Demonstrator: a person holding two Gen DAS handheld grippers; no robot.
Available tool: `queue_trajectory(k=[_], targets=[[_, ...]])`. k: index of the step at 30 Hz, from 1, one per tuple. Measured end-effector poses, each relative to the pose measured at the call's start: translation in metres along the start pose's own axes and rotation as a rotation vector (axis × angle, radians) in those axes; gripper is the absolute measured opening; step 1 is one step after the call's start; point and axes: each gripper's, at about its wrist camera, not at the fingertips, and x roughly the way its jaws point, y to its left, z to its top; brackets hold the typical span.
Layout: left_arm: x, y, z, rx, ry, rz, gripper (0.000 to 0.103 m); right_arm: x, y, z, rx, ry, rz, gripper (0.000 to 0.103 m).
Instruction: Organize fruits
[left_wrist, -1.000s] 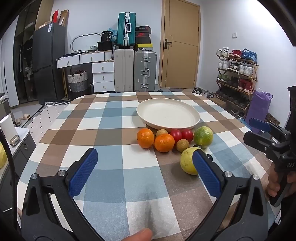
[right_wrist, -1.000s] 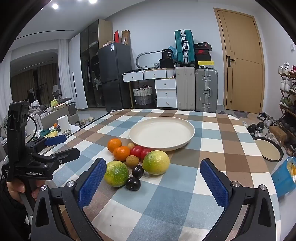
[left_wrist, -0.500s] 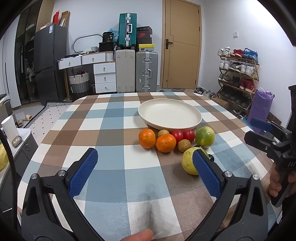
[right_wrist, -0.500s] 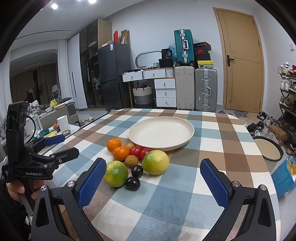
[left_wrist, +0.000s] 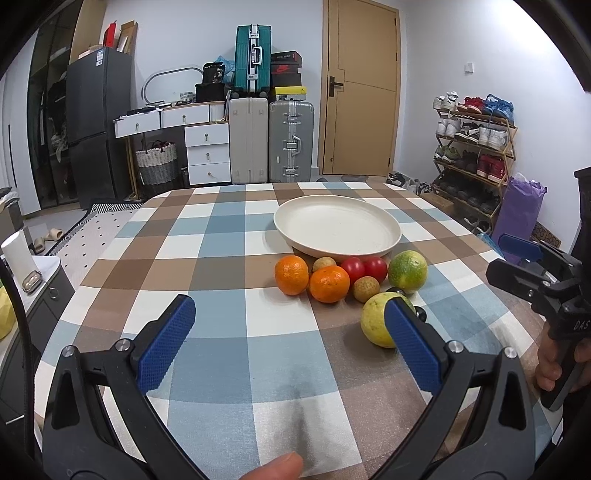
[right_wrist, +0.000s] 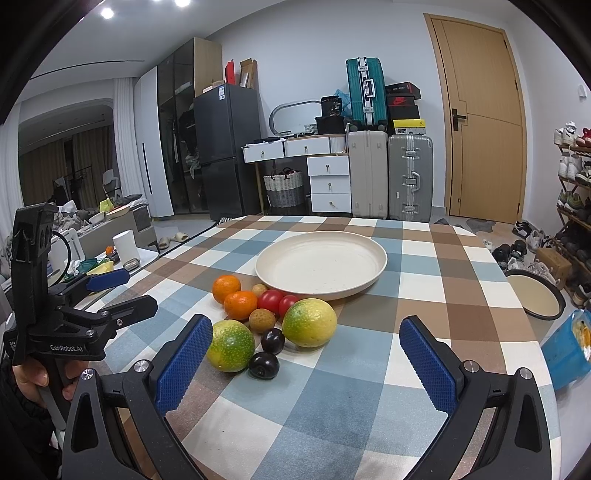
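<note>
An empty cream plate (left_wrist: 338, 229) (right_wrist: 321, 264) sits mid-table on the checked cloth. In front of it lie two oranges (left_wrist: 291, 275) (right_wrist: 240, 304), two red tomatoes (left_wrist: 364, 267) (right_wrist: 271, 301), two small brown fruits (left_wrist: 365, 288), two yellow-green citrus (left_wrist: 376, 325) (right_wrist: 309, 328) and two dark plums (right_wrist: 272, 339). My left gripper (left_wrist: 291, 343) is open and empty, above the cloth short of the fruit. My right gripper (right_wrist: 306, 363) is open and empty, its left pad beside a green citrus (right_wrist: 231, 345). Each gripper shows in the other's view.
The table's right edge (right_wrist: 532, 332) is near; a bowl (right_wrist: 535, 293) and a blue bag (right_wrist: 569, 349) lie beyond it. Suitcases (left_wrist: 271, 142), drawers, a fridge and a shoe rack (left_wrist: 472, 147) stand farther back.
Both grippers drifted slightly; the fruit and plate appear a little lower and nearer in the left wrist view. No fruit has moved.
</note>
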Motion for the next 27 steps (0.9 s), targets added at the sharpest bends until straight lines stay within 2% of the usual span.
queue_trajectory(k=[27], targets=[[-0.0007, 0.0005, -0.0007, 0.012, -0.002, 0.003, 0.102, 0.0045, -0.0036, -0.0011, 0.007, 0.006, -0.005, 0.103]])
